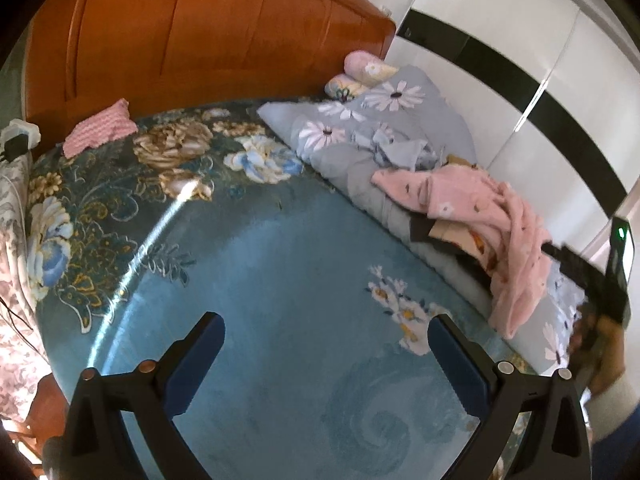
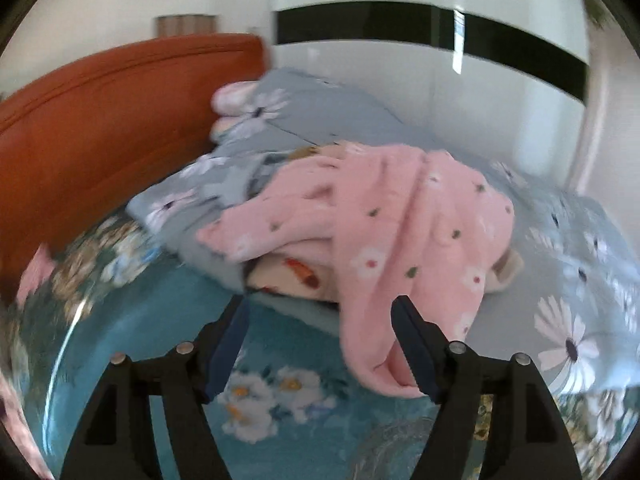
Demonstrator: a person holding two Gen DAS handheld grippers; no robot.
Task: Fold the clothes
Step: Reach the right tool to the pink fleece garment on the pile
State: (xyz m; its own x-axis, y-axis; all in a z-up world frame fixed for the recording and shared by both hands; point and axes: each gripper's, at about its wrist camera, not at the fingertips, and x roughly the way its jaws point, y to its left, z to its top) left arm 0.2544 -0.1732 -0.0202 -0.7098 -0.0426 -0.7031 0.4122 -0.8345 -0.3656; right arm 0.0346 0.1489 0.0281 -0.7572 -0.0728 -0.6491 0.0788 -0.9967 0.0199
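Observation:
A pink fleece garment (image 2: pixel 400 232) with small flowers and dots lies crumpled on a grey daisy-print duvet (image 2: pixel 580 280). One end of it hangs down onto the blue bedspread (image 2: pixel 288 328). My right gripper (image 2: pixel 320 308) is open just in front of that hanging end; the cloth reaches the right finger (image 2: pixel 416 344), and no pad presses on it. In the left wrist view the same pink garment (image 1: pixel 480 200) lies at the right. My left gripper (image 1: pixel 324 324) stands open over the bare bedspread (image 1: pixel 280 260), holding nothing.
A cream cloth with an orange print (image 2: pixel 296 272) shows under the pink garment. A folded pink knit piece (image 1: pixel 100 132) rests by the wooden headboard (image 1: pixel 200 40). Pillows (image 1: pixel 360 72) lie at the duvet's far end. A white wardrobe with a black band (image 1: pixel 520 80) stands behind the bed.

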